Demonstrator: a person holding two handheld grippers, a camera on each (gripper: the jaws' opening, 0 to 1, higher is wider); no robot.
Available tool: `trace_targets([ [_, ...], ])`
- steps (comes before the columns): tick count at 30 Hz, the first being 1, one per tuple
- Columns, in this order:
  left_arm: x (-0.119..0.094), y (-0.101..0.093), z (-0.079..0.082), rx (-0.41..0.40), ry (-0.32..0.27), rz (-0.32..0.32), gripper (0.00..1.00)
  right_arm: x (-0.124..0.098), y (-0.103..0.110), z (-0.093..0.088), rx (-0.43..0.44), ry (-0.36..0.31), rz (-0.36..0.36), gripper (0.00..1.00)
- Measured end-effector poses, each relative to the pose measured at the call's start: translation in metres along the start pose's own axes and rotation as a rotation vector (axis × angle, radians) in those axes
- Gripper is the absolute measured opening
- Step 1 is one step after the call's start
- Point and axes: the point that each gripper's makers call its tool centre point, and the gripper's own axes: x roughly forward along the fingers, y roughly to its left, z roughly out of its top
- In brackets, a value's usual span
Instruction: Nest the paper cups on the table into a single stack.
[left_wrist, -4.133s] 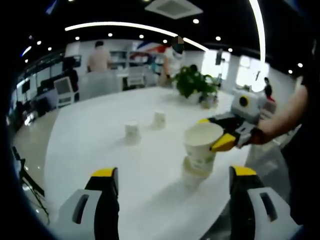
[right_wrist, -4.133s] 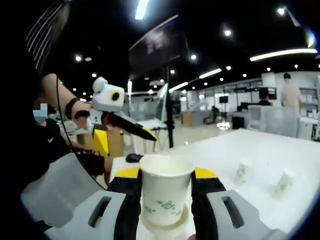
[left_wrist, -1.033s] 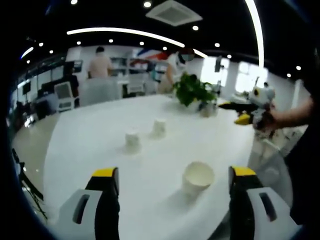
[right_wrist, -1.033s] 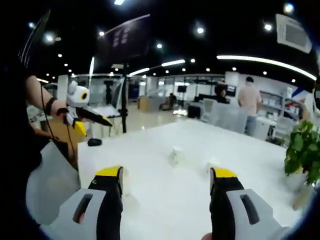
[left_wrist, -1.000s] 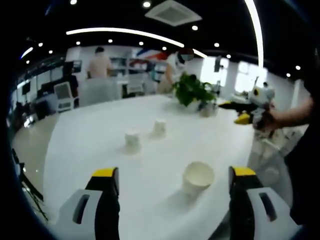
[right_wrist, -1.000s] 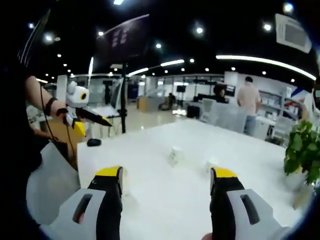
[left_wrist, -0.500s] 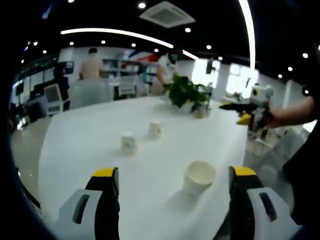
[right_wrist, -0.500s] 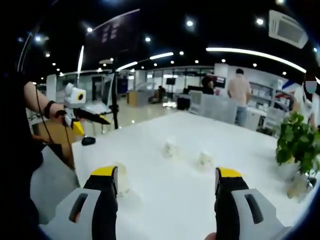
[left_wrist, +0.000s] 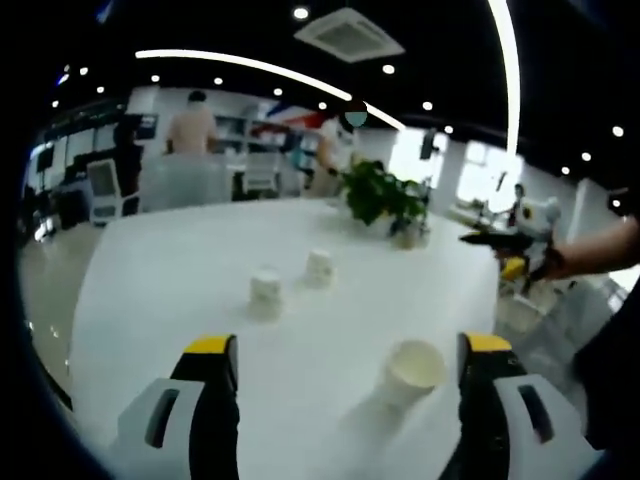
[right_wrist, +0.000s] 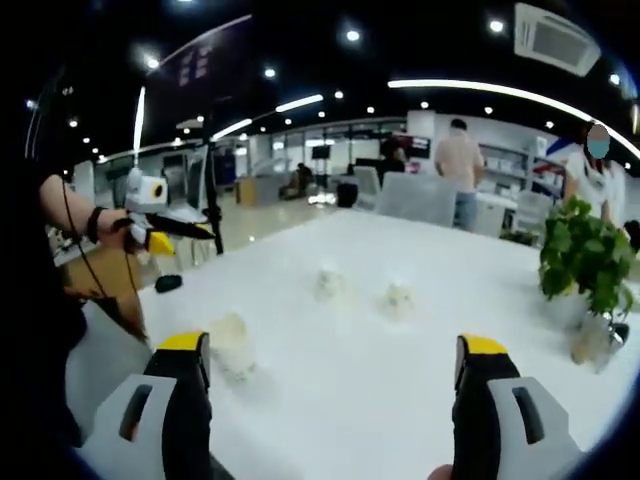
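Your left gripper (left_wrist: 338, 400) hangs over the near edge of the white desk (left_wrist: 180, 290), its yellow-tipped jaws spread wide and holding nothing. The stack of nested cups (left_wrist: 412, 372) stands on the desk between those jaws, ahead of the tips and closer to the right jaw — mouth up, touching neither. Farther across the desk, two single paper cups sit upside down, well apart from the jaws: the nearer cup (left_wrist: 266, 290) and, just beyond and to its right, the farther cup (left_wrist: 319, 267).

In the right gripper view, your right gripper (right_wrist: 330, 400) also has its jaws wide apart and empty. There the stack (right_wrist: 232, 345) lies just beyond the left jaw tip, while the two inverted cups (right_wrist: 329, 283) (right_wrist: 398, 296) sit mid-desk between the jaws, well ahead of them.

The stack is blurred in the right gripper view, so how many cups it holds cannot be told; any print on the cups is too soft to read. Each gripper appears small in the other's view, held out past the desk edge, and its jaws cannot be judged from there.

The cups are white paper, tapered. A potted plant (left_wrist: 380, 195) stands at the desk's far side.
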Motion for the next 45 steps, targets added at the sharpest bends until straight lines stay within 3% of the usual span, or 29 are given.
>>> trace_targets([
  [4,0.007,0.010,0.004,-0.011,-0.020,0.018,0.90,0.006,0.004,-0.015,-0.008,0.039,0.021,1.00],
  [11,0.029,0.023,0.001,-0.045,-0.020,0.049,0.90,0.011,0.005,-0.020,0.000,0.052,0.041,1.00],
  [23,0.060,0.034,-0.003,-0.007,0.012,0.048,0.92,0.025,0.008,-0.032,-0.022,0.091,0.085,1.00],
  [27,0.071,0.042,-0.002,-0.024,0.014,0.057,0.94,0.029,0.012,-0.032,-0.040,0.098,0.100,1.00],
  [29,0.080,0.043,0.006,-0.075,-0.024,0.037,0.95,0.030,0.012,-0.033,-0.069,0.105,0.109,1.00],
  [32,0.092,0.048,0.005,-0.030,-0.009,0.037,0.96,0.030,0.011,-0.035,-0.074,0.116,0.117,1.00],
  [45,0.137,0.069,-0.009,0.017,0.042,0.021,0.99,0.029,0.000,-0.044,-0.028,0.124,0.092,1.00],
])
